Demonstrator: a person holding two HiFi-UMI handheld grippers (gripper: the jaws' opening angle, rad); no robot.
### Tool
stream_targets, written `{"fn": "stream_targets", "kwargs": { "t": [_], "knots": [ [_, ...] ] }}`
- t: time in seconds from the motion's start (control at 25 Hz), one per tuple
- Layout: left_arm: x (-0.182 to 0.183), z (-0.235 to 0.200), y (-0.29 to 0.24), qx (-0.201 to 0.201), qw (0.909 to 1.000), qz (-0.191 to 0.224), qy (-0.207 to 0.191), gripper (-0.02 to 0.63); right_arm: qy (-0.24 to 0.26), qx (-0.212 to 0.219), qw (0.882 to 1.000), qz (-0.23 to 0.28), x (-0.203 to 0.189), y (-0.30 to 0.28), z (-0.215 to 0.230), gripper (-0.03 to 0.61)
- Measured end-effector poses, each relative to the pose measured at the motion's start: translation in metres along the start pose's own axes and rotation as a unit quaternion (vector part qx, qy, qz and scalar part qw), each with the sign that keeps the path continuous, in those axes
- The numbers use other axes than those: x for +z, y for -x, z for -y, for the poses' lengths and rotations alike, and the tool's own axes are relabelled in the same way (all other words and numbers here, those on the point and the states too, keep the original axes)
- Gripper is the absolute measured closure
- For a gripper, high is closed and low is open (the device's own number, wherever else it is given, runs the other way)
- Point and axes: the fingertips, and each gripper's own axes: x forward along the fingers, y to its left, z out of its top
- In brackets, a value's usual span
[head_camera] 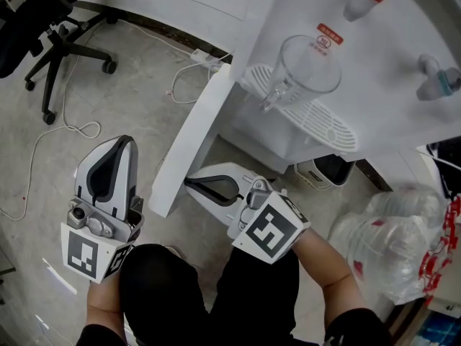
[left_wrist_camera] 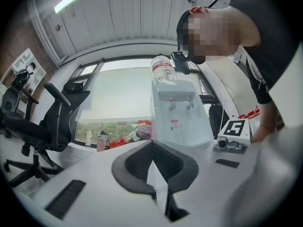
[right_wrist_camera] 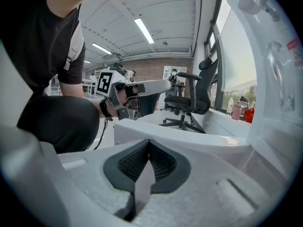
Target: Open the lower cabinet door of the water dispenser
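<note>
**Door stands open, shut right gripper at its inner face**

The lower cabinet door (head_camera: 193, 144) stands swung well out from the water dispenser (head_camera: 389, 71). In the head view it shows edge-on as a white slab running from centre toward 7 o'clock, so the task looks all but done. The right gripper (head_camera: 191, 183) lies at the 3 o'clock side of the door's free end, touching or just beside its inner face. Its jaws are pressed together with nothing between them. It probably works as a blunt pusher, since no handle needs pinching. The left gripper (head_camera: 119, 150) is held well apart at 9 o'clock of the door. It too is closed and empty, likely kept clear of the door's swing. A glass jug (head_camera: 306, 67) sits on the dispenser's drip tray at 1 o'clock, out of the door's way.
</note>
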Motion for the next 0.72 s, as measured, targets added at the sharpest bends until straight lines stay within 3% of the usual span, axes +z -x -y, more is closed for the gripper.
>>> {"fn": "stream_targets", "kwargs": {
  "t": [0.72],
  "knots": [
    [0.000,-0.006,0.002,0.006,1.0000,0.004,0.004,0.604,-0.012,-0.025,0.999,-0.024,-0.004,0.016,0.008,0.574]
  ]
}}
